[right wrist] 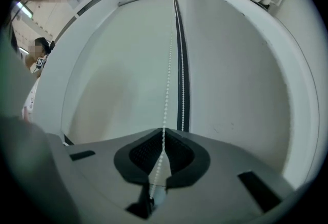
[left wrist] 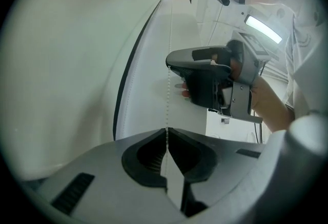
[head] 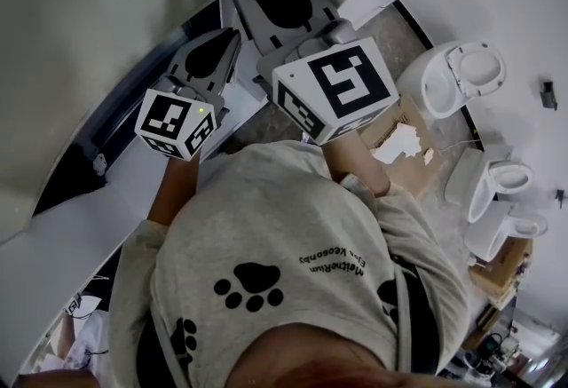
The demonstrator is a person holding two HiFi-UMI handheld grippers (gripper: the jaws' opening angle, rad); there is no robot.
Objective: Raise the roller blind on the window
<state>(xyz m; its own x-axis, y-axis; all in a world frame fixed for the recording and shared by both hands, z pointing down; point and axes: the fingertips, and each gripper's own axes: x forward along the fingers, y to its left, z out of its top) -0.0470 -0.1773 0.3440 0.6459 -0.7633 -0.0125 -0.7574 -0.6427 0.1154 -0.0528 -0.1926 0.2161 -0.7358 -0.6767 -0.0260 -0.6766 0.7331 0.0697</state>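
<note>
left gripper (left wrist: 166, 131): pinched shut on chain (left wrist: 168, 96)
right gripper (right wrist: 163, 133): clamped on same chain
risk: chain slipping out on a jerky sideways tug, probably

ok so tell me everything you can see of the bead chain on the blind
The bead chain is a thin string of small white beads, plastic by the look. It runs straight, and a second strand lies close beside the dark strip. The right gripper is clamped on the nearer strand, and the left gripper is clamped on that same strand farther along.
</note>
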